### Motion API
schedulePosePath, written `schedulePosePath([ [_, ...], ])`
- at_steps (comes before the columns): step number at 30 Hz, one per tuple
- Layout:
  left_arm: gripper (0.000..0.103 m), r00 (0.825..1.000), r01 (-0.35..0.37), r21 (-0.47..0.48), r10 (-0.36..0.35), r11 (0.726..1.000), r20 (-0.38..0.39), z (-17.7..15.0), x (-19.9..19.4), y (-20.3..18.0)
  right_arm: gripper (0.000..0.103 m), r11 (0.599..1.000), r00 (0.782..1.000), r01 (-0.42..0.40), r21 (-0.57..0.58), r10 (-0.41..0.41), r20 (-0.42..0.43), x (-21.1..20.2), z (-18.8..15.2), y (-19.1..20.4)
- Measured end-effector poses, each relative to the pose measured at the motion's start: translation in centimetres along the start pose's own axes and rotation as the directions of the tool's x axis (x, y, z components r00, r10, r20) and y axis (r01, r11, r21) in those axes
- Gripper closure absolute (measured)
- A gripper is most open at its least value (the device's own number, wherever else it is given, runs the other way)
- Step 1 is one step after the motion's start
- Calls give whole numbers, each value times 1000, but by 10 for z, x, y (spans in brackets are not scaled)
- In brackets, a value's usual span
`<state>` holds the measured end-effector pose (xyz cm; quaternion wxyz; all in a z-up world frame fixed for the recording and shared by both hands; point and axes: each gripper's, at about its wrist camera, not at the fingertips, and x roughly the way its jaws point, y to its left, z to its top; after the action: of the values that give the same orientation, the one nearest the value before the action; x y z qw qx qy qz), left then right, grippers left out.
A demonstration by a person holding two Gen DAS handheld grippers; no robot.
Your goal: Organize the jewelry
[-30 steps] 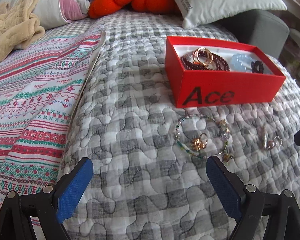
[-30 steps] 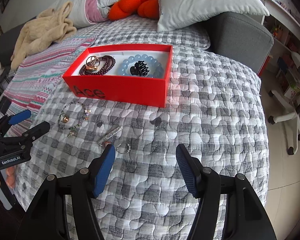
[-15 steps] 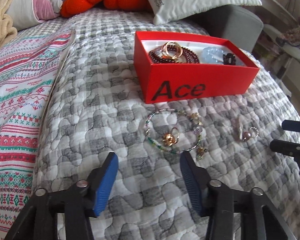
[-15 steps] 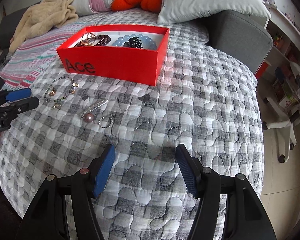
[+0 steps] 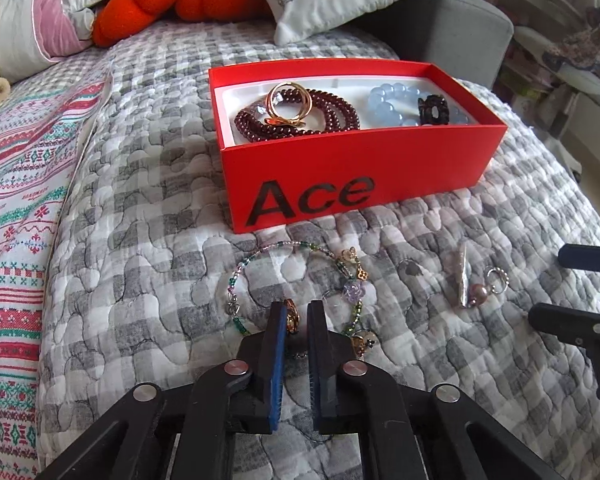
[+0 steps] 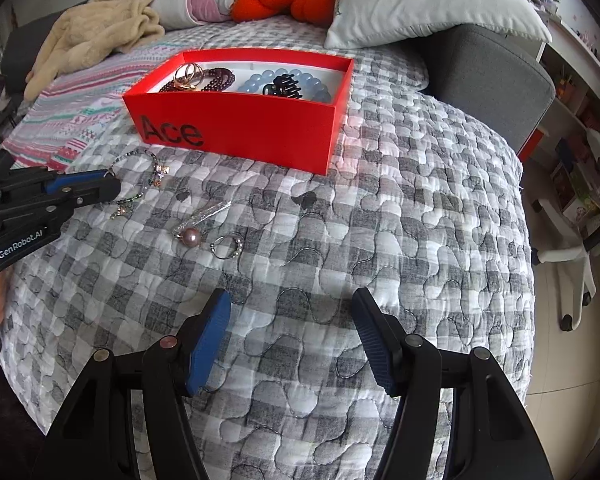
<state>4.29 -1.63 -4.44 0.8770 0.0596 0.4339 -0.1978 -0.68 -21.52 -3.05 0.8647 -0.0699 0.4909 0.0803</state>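
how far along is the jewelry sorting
Partway. Done: the dark red bead bracelet, gold ring, pale blue bead bracelet and black hair claw lie in the red Ace box. In hand: left gripper closing on a small gold ring. Left: thin beaded charm bracelet, pearl pin, silver ring.

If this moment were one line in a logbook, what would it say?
left hand-held gripper: closing on gold ring | right hand-held gripper: open, idle | red cardboard Ace box: on quilt
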Motion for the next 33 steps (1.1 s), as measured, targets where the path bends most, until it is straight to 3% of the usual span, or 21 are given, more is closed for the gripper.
schedulePosePath([
  [20,103,998,39,-106,-35,994,43,-1,-35,30,38,999,999,-13,-36,14,31,19,18,23],
  [23,103,998,43,-115,-39,992,39,-1,-34,32,48,998,999,-25,-60,27,36,22,23,26],
  [30,103,999,41,-129,-38,991,26,-2,-31,37,82,990,999,-30,-136,33,19,24,27,46],
  [33,103,999,40,-135,-37,990,24,-3,-32,39,82,991,1000,-27,-129,29,11,26,30,50],
])
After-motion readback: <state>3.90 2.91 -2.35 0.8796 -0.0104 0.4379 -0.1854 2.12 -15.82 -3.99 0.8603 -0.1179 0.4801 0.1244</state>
